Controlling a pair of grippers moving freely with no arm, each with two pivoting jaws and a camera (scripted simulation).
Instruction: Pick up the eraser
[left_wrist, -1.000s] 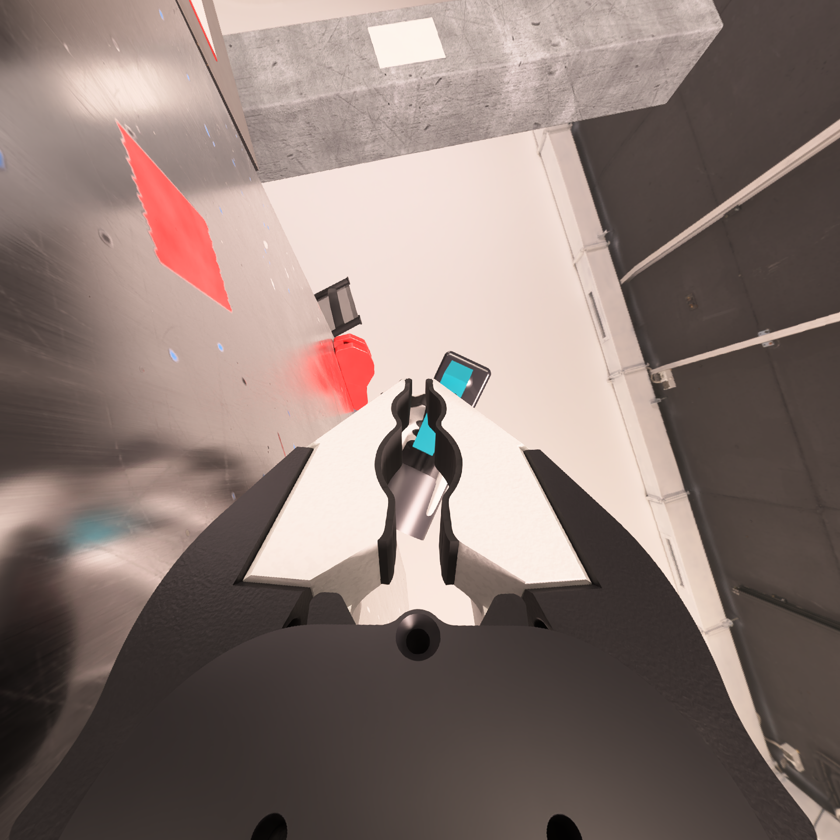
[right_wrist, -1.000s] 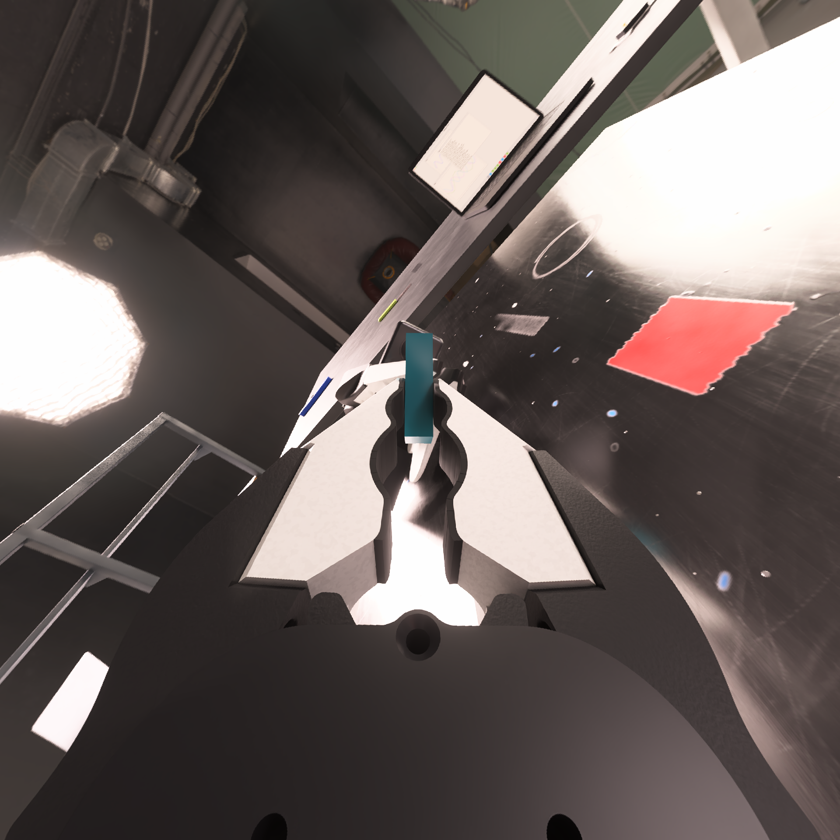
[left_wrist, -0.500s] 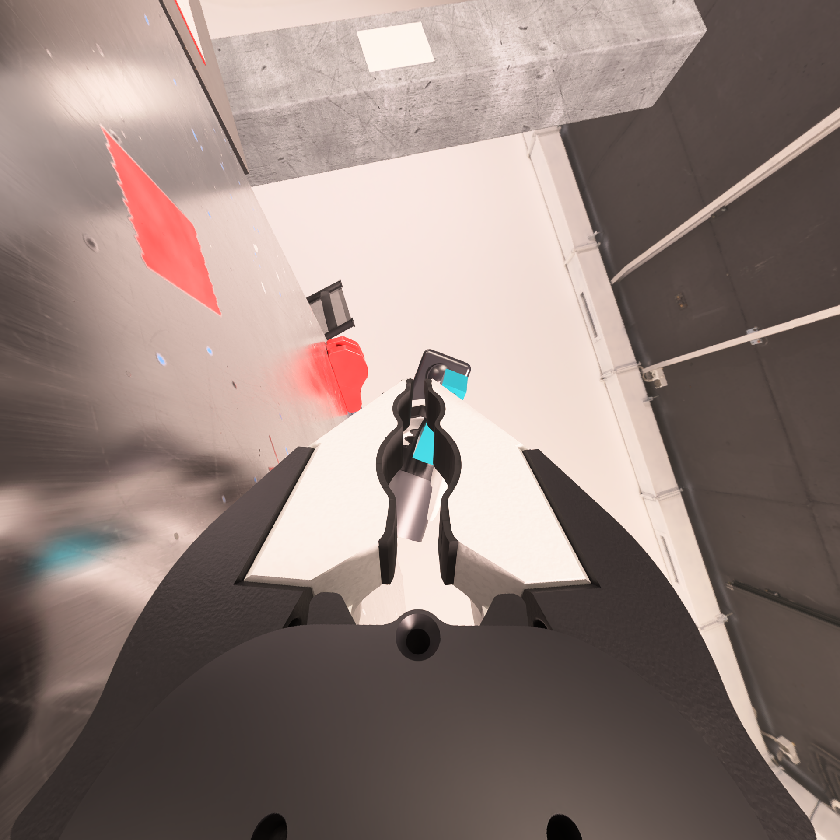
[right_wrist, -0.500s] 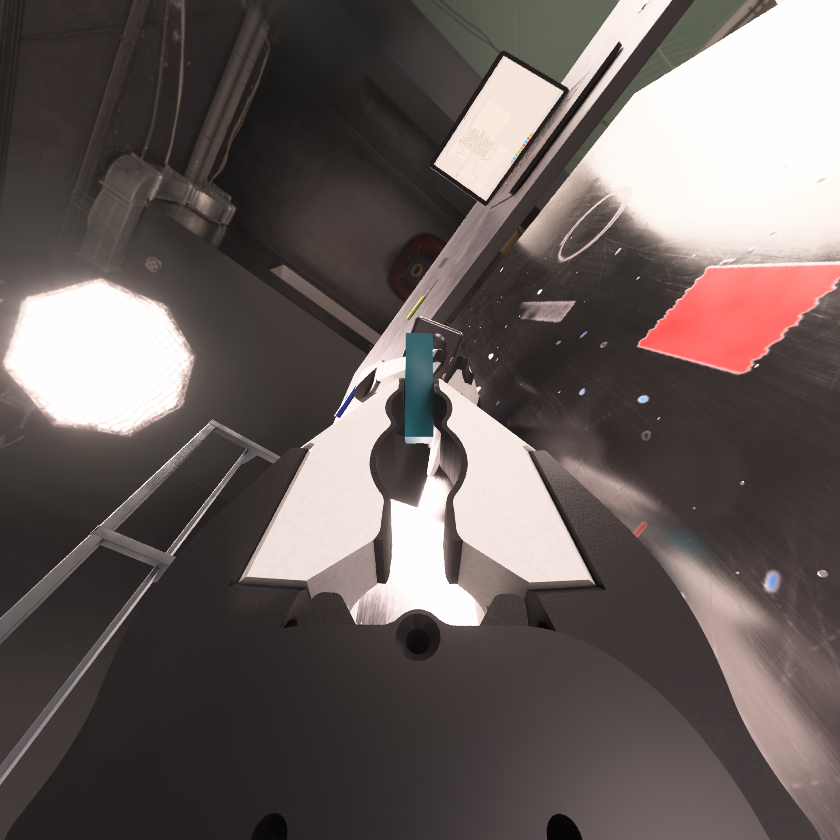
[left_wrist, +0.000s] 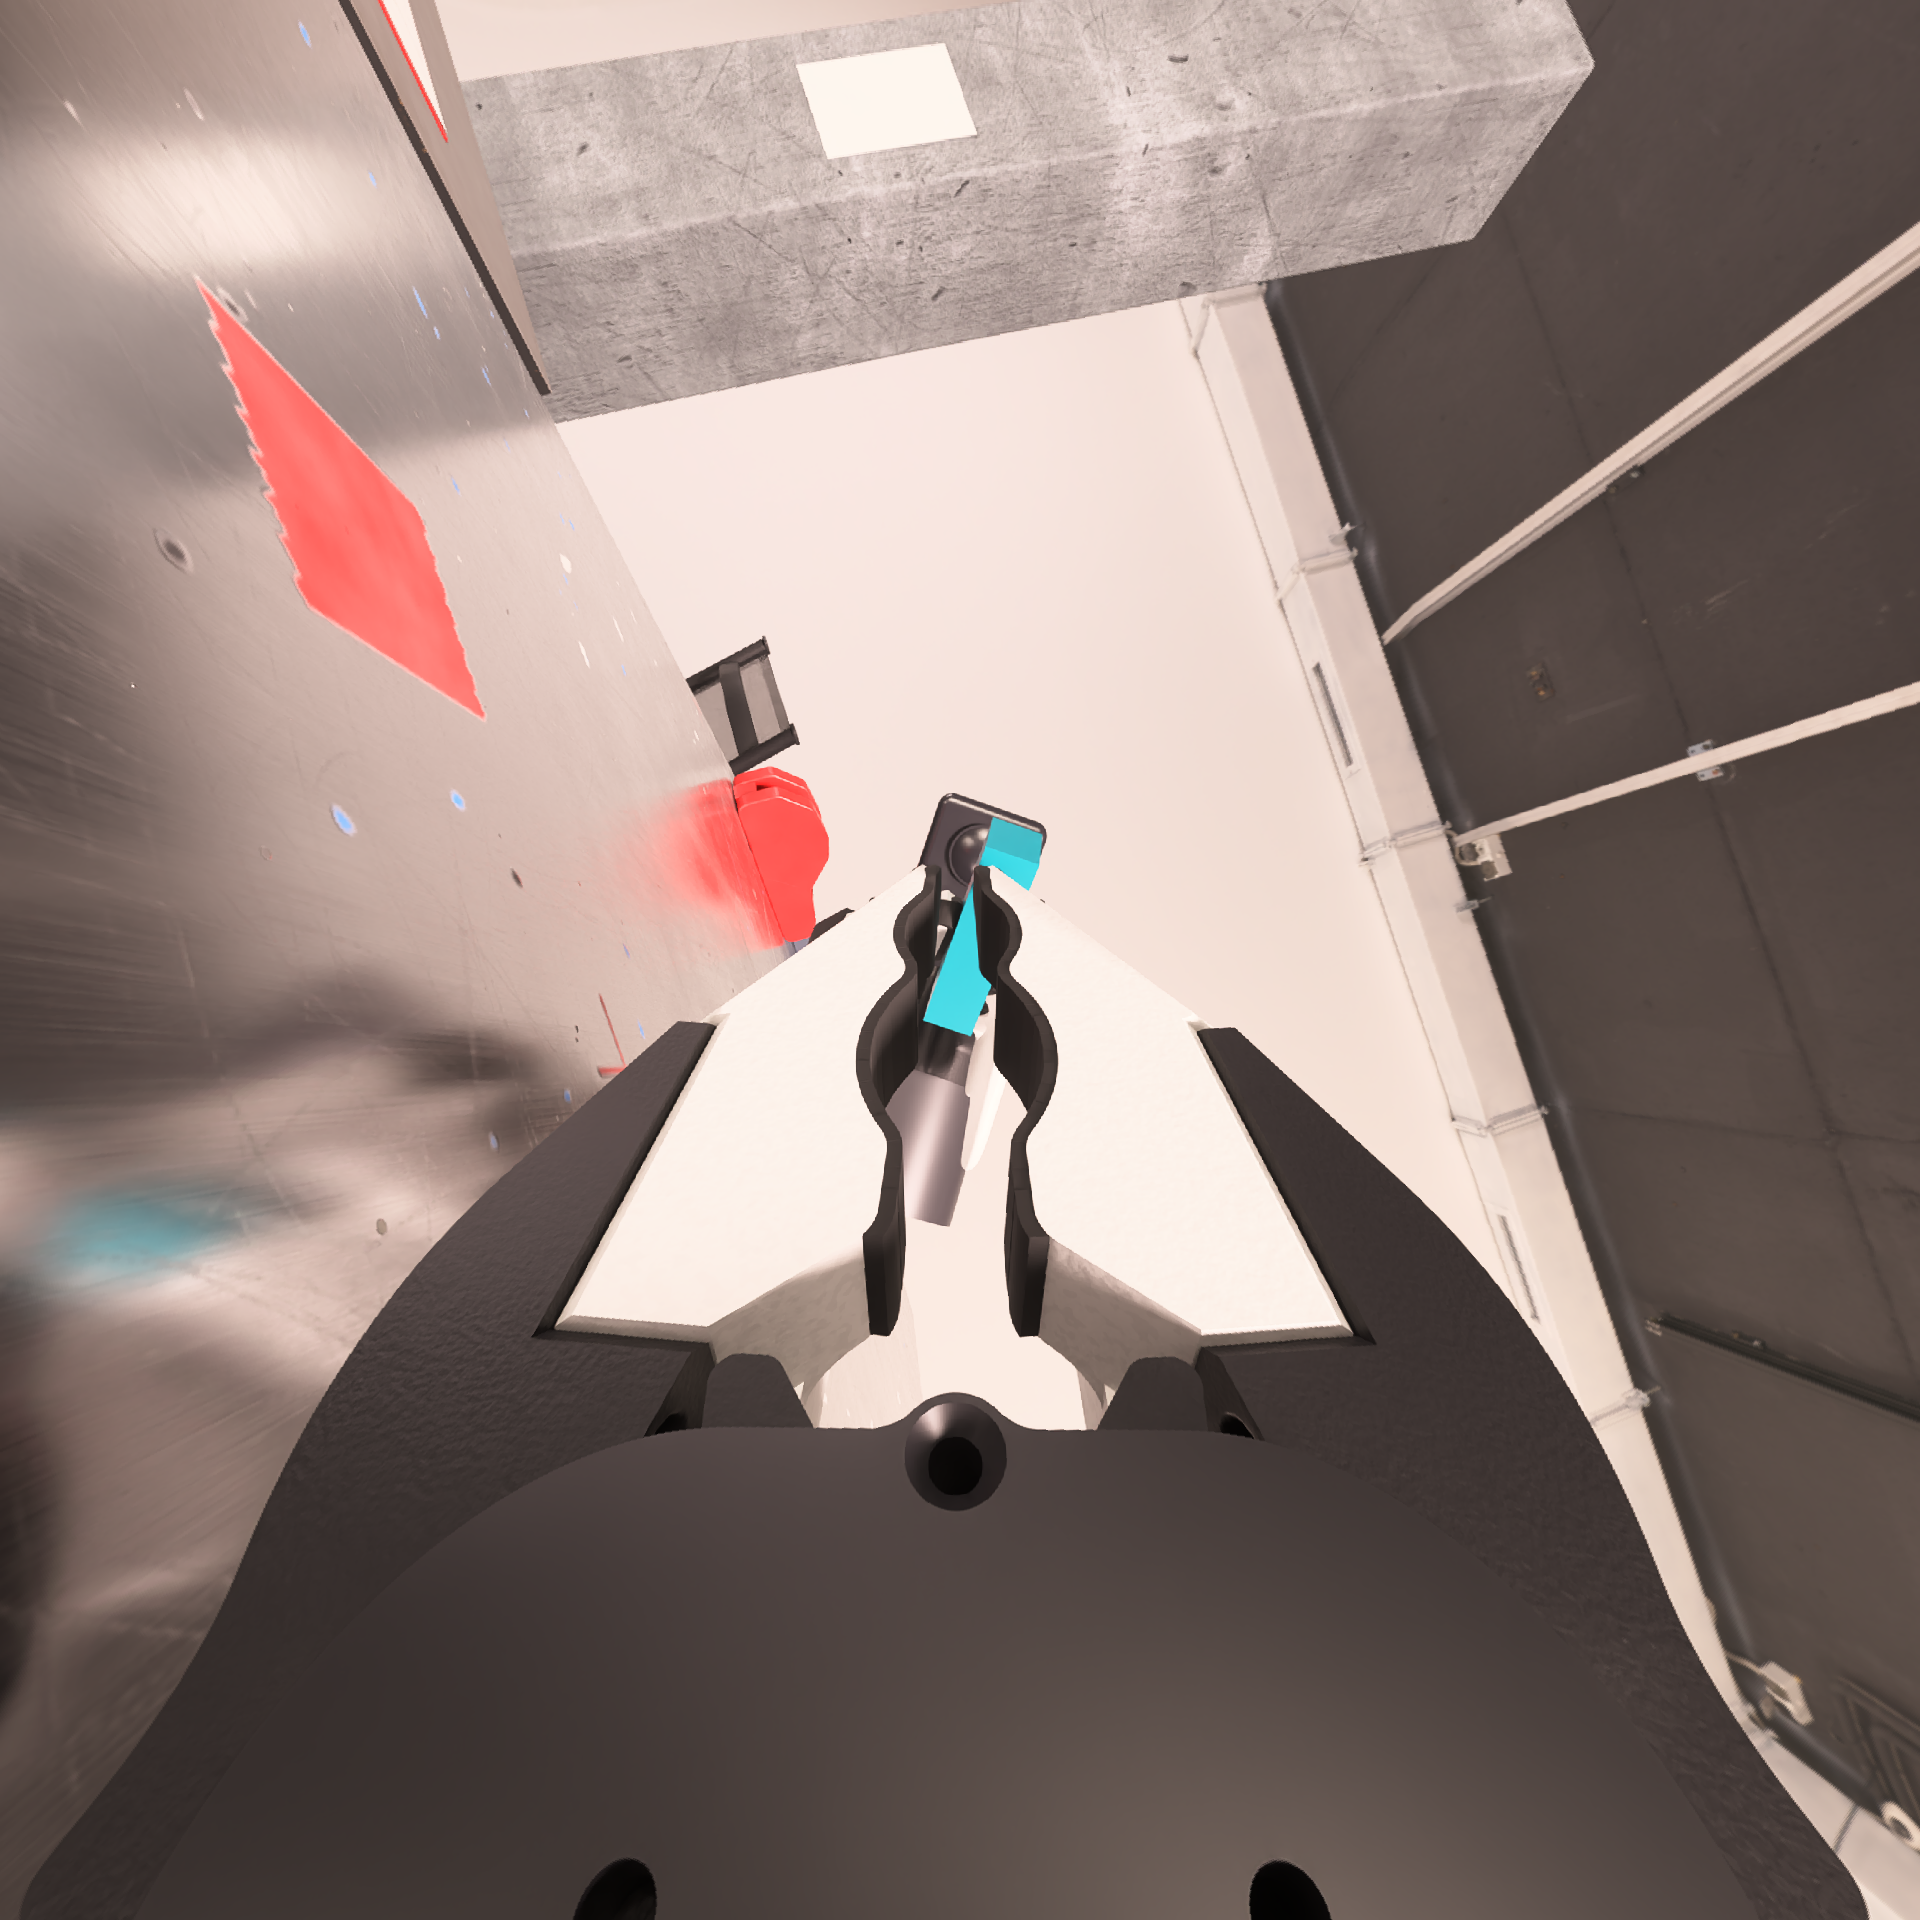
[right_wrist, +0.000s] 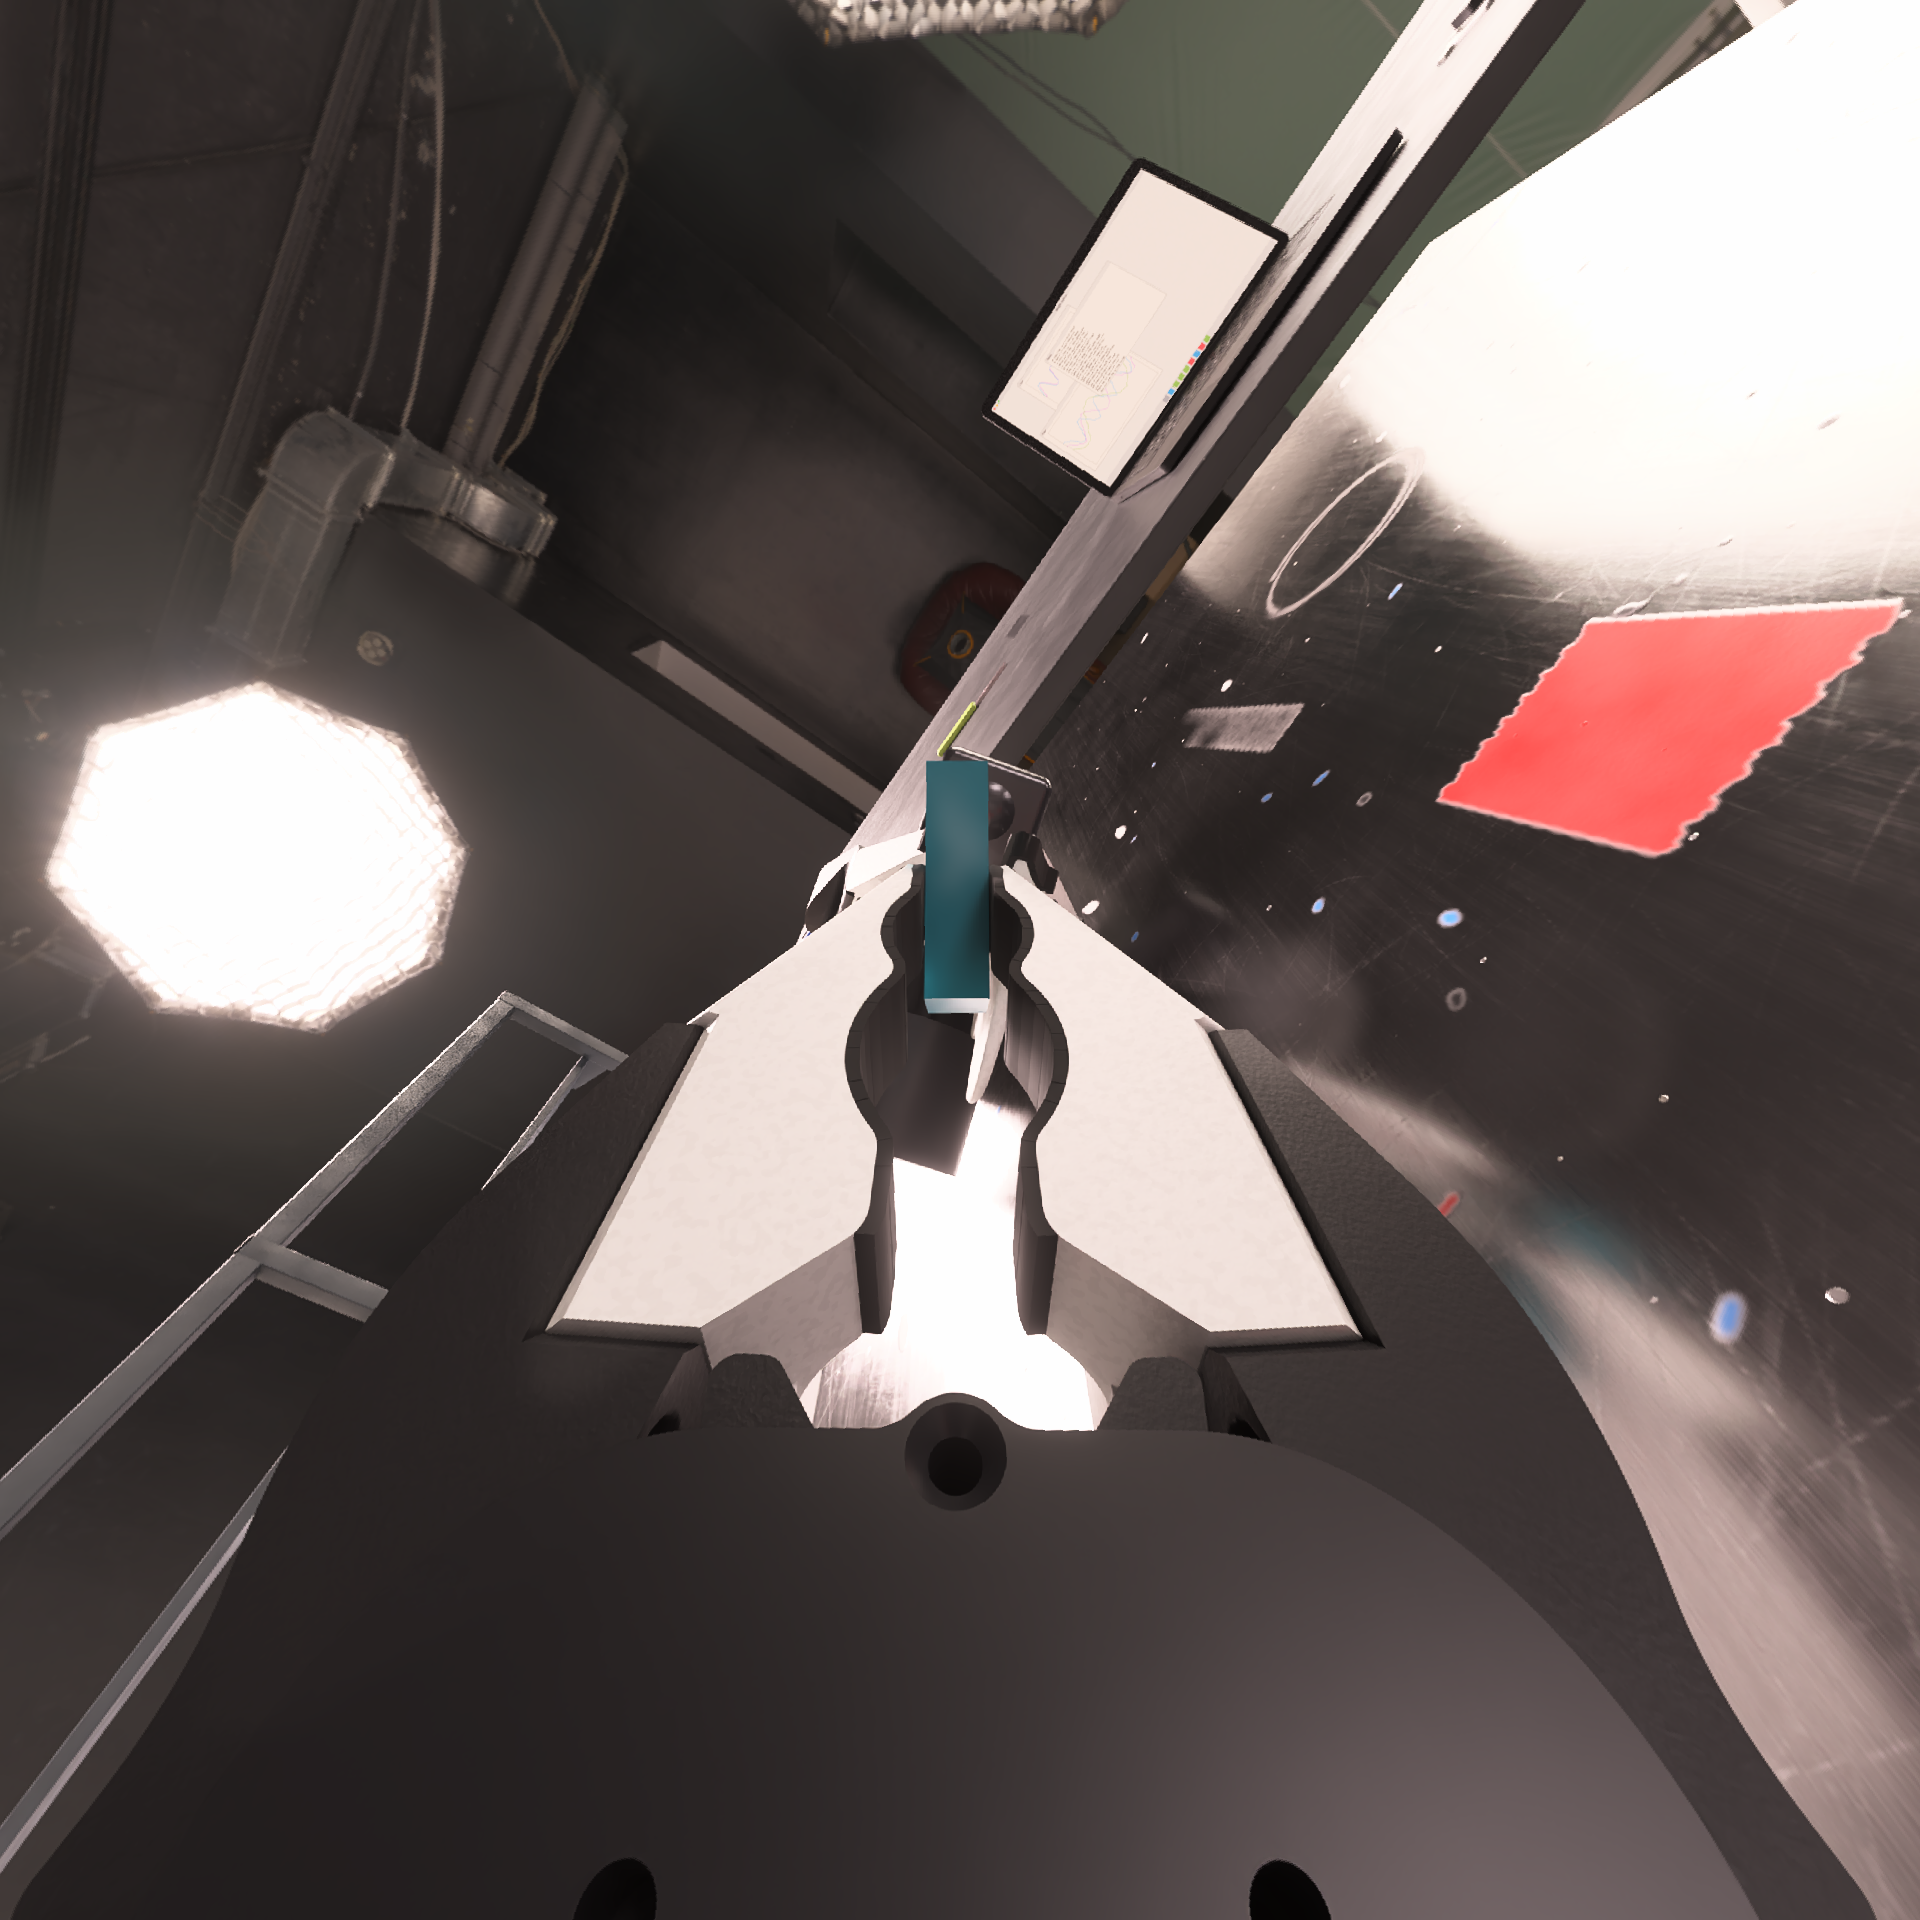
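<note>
Both claws, left (left_wrist: 961, 894) and right (right_wrist: 961, 894), are pinching one teal eraser (right_wrist: 956, 899) beside the shiny counter (right_wrist: 1558, 1039).

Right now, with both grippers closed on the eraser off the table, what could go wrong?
1. The eraser sits only at the left hand-held gripper tips, so it could slip.
2. The right hand-held gripper pinches the same eraser; pulling apart could twist it free.
3. The metal table is close; a drop could bounce.

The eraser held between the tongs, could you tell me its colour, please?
Turquoise block eraser; left wrist view.
</note>
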